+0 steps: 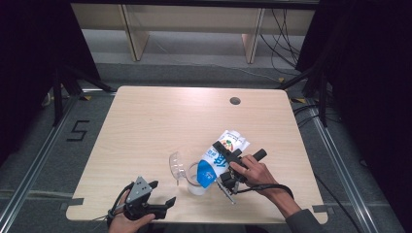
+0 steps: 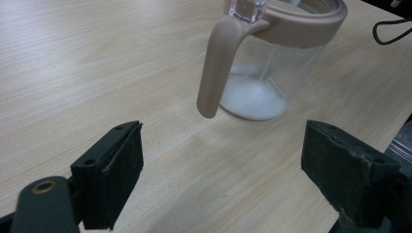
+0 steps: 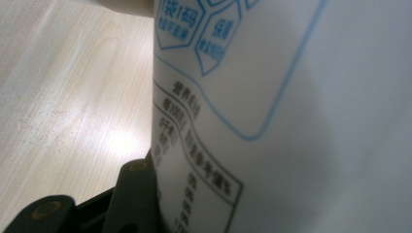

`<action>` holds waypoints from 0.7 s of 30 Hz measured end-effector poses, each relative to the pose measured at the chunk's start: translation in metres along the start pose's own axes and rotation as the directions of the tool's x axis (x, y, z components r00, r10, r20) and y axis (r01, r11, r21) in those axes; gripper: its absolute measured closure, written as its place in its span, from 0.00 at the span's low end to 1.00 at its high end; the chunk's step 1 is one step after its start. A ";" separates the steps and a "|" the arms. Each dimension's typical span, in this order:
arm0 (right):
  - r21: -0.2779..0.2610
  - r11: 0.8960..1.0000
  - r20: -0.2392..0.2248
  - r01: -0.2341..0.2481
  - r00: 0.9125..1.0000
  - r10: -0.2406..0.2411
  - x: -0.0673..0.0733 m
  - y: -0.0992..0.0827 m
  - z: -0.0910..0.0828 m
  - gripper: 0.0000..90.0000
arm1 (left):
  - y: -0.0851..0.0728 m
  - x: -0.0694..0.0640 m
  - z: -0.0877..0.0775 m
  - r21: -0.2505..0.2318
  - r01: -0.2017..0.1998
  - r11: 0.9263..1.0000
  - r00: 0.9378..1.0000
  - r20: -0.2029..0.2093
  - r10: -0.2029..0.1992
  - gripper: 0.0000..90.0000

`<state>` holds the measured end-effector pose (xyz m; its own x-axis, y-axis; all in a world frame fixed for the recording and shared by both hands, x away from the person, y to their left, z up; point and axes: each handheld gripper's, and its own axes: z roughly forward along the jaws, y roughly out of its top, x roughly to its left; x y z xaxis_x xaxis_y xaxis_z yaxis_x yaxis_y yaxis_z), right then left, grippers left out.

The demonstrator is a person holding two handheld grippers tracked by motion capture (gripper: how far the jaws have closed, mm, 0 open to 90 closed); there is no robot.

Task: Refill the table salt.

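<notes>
Over jug [image 1: 197, 180]: right gripper [image 1: 224, 161] jaws clamp carton [image 1: 221, 156], spout hidden; left gripper [image 1: 163, 195] released.

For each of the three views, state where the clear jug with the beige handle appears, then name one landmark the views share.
High view: the jug stands near the table's front edge, centre, under the tilted milk carton held by the right gripper.
Left gripper view: top centre-right, beyond the open left gripper.
Right gripper view: I cannot make it out; the carton blocks the frame.
Shared landmark: the light wooden tabletop.

Carton [image 1: 217, 161] tilted over jug [image 1: 195, 178] — lid [image 1: 177, 164] just left.
</notes>
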<state>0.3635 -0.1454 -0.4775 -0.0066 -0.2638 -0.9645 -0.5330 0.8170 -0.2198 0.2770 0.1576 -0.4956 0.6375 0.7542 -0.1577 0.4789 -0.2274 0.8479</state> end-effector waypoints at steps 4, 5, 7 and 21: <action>0.011 1.000 -0.008 -0.018 1.000 0.018 0.002 0.000 -0.001 0.60 | 0.000 0.000 0.000 0.001 0.001 1.000 1.000 -0.003 -0.001 0.17; -0.002 1.000 0.003 0.006 1.000 -0.006 0.000 0.000 0.000 0.60 | 0.000 0.000 0.000 0.001 0.002 1.000 1.000 -0.003 -0.002 0.17; -0.008 1.000 0.015 -0.013 1.000 0.013 0.001 0.001 0.001 0.61 | 0.000 0.000 0.000 0.002 0.002 1.000 1.000 -0.003 -0.002 0.17; 0.004 1.000 0.002 -0.011 1.000 0.011 0.002 0.002 0.000 0.61 | 0.000 -0.001 0.000 -0.003 0.006 1.000 1.000 0.001 -0.006 0.17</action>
<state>0.3627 -0.1446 -0.4798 -0.0107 -0.2535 -0.9673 -0.5299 0.8218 -0.2095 0.2769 0.1569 -0.4959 0.6352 0.7550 -0.1627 0.4804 -0.2212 0.8487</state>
